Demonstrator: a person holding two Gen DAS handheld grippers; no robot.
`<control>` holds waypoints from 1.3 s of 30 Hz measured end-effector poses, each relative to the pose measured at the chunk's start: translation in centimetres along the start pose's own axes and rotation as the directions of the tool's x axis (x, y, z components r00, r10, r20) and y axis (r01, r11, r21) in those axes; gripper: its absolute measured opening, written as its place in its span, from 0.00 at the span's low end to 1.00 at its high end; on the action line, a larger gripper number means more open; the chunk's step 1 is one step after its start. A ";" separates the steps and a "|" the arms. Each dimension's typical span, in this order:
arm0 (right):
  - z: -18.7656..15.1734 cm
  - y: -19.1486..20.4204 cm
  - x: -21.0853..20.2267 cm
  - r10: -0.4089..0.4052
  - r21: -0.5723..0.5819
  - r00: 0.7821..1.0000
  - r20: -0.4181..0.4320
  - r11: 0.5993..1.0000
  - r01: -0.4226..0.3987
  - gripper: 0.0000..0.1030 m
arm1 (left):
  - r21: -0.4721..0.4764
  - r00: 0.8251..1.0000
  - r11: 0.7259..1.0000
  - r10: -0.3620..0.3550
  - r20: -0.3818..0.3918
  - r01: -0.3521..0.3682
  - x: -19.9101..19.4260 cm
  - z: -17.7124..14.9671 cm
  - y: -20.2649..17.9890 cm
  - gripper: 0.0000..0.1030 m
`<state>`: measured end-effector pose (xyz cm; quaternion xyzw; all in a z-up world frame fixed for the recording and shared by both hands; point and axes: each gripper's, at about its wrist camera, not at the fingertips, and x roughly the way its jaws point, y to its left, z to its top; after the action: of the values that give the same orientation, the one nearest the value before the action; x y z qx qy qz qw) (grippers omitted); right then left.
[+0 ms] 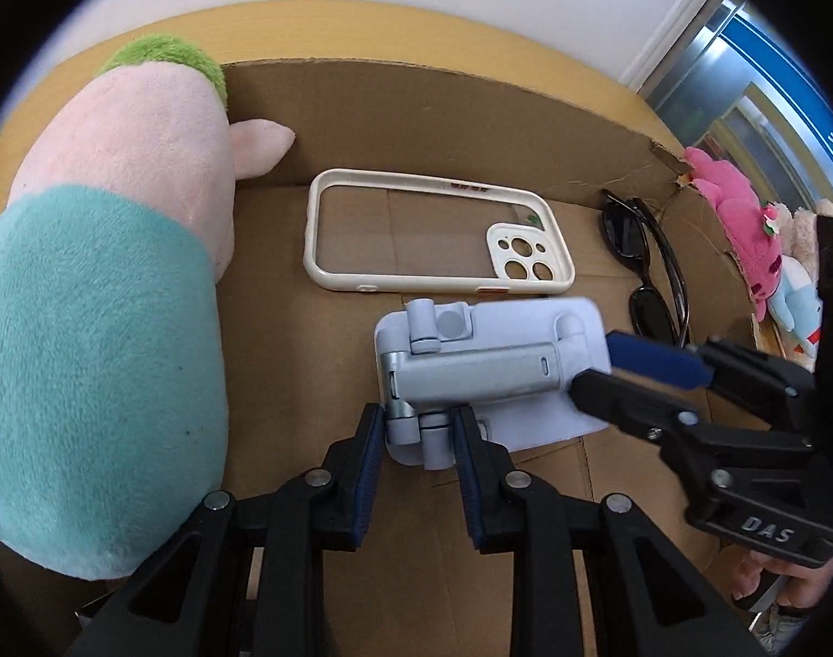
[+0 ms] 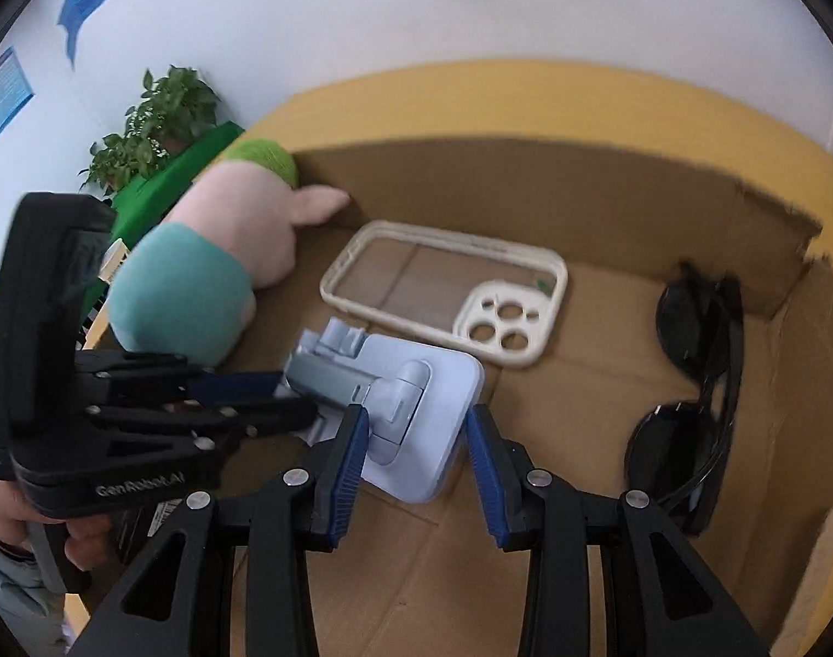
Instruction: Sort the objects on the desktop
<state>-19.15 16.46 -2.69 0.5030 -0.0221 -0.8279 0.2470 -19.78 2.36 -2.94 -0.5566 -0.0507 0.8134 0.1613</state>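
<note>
**Both tongs on the phone stand, setting it into the box**

I judge the step in hand to be placing the pale blue folding phone stand [image 1: 487,367] in the cardboard box [image 1: 471,109] that sits on the yellow counter [image 2: 526,93]. In the left wrist view my left tongs [image 1: 419,427] are closed on the stand's hinge end at lower centre, pads pressing either side of the knuckle. The right tongs [image 1: 597,369] come in from the right of that frame and bracket the stand's other end. In the right wrist view their blue pads [image 2: 353,438] flank the stand's base plate, but I cannot tell whether they press on it.

The stand lies in the middle of the box, just below the cream phone case [image 1: 438,230], with the sunglasses [image 1: 646,274] to the right and the plush toy [image 1: 104,284] filling the left. Whether its plate already rests on the box floor I cannot say.

Next, I reckon: confirm it sits flat, then ease both pairs apart and lift clear without nudging the case.
</note>
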 end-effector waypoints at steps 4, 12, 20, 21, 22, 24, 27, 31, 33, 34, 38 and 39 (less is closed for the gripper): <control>-0.5 -0.8 0.9 0.004 0.047 1.000 -0.025 0.999 -0.003 0.37 | 0.006 1.000 1.000 0.019 -0.002 -0.019 0.1 0.1 0.0 0.24; -1.3 2.2 -6.9 -0.073 -0.006 0.986 0.151 0.997 0.075 0.80 | 0.006 0.982 1.000 0.017 0.188 -0.019 -6.3 -1.0 -0.6 0.24; -10.7 7.0 -16.8 -0.168 -0.011 0.888 0.428 0.982 0.191 1.00 | 0.051 0.766 0.963 0.179 0.617 -0.266 -18.4 -10.9 -3.3 0.84; -11.9 7.0 -16.6 -0.207 0.009 0.873 0.441 0.974 0.227 1.00 | 0.035 0.762 0.961 0.195 0.618 -0.275 -18.5 -12.3 -3.2 0.84; -13.1 6.8 -16.4 -0.246 0.029 0.853 0.461 0.965 0.262 1.00 | 0.009 0.760 0.961 0.211 0.615 -0.275 -18.2 -13.1 -3.0 0.84; -15.4 6.0 -15.4 -0.342 0.088 0.812 0.473 0.935 0.343 1.00 | -0.036 0.759 0.968 0.218 0.613 -0.249 -17.0 -14.7 -2.7 0.84; -16.9 4.4 -13.4 -0.364 0.137 0.829 0.425 0.931 0.339 1.00 | -0.082 0.775 0.968 0.241 0.585 -0.239 -14.7 -16.2 -2.6 0.84; -18.2 4.0 -12.0 -0.381 0.142 0.820 0.428 0.924 0.356 1.00 | -0.093 0.739 0.947 0.299 0.604 -0.307 -11.9 -17.5 -3.0 0.84; -18.3 4.1 -11.8 -0.384 0.145 0.810 0.443 0.923 0.358 1.00 | -0.083 0.747 0.940 0.314 0.587 -0.330 -10.7 -17.7 -3.0 0.84; -18.6 4.2 -11.6 -0.390 0.147 0.802 0.453 0.920 0.364 1.00 | -0.079 0.753 0.937 0.321 0.575 -0.340 -10.2 -17.6 -2.9 0.84; -18.8 4.4 -11.4 -0.399 0.152 0.772 0.494 0.914 0.376 1.00 | -0.074 0.739 0.935 0.321 0.592 -0.347 -9.7 -18.2 -2.7 0.85; -19.0 4.4 -11.6 -0.396 0.149 0.763 0.511 0.915 0.374 1.00 | -0.073 0.738 0.935 0.321 0.594 -0.348 -9.7 -18.2 -2.7 0.85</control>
<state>2.91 21.60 -1.31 0.2526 -0.0017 -0.9665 0.0463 0.73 0.03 -0.42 -0.2684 0.0193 0.9631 0.0004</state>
